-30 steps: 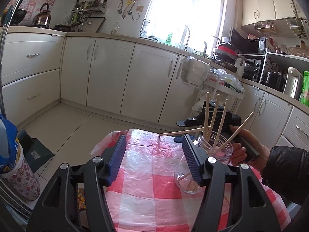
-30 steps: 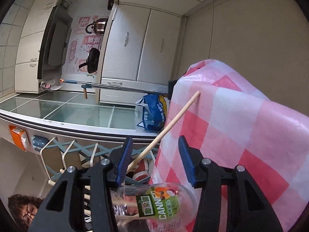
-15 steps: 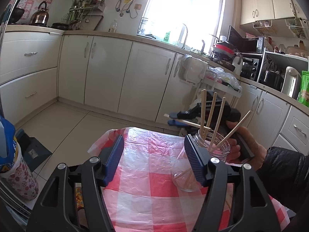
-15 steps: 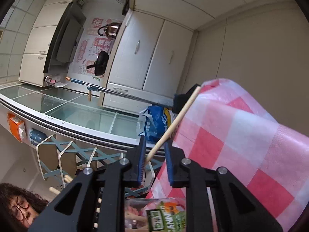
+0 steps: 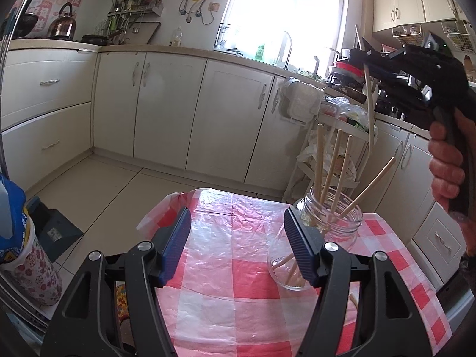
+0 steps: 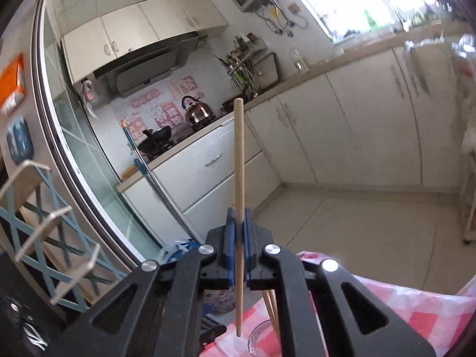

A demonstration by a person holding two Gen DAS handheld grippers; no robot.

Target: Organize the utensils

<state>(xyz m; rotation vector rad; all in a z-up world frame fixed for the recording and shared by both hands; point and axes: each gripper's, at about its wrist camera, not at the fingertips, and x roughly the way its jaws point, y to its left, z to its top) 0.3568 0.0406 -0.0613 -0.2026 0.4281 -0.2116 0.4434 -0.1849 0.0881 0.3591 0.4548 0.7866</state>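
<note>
While four chopsticks (image 5: 333, 166) already stand in the jar (image 5: 318, 238) just right of the wide-open, empty left gripper (image 5: 238, 247), the right gripper (image 6: 237, 238) clamps a fifth chopstick (image 6: 239, 160) upright above it, probably the last to drop in.

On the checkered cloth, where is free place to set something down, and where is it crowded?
Free: the cloth left of the glass jar, between the open left gripper fingers, out to its far edge. Crowded: the right side, with jar, chopsticks and right gripper above.
</note>
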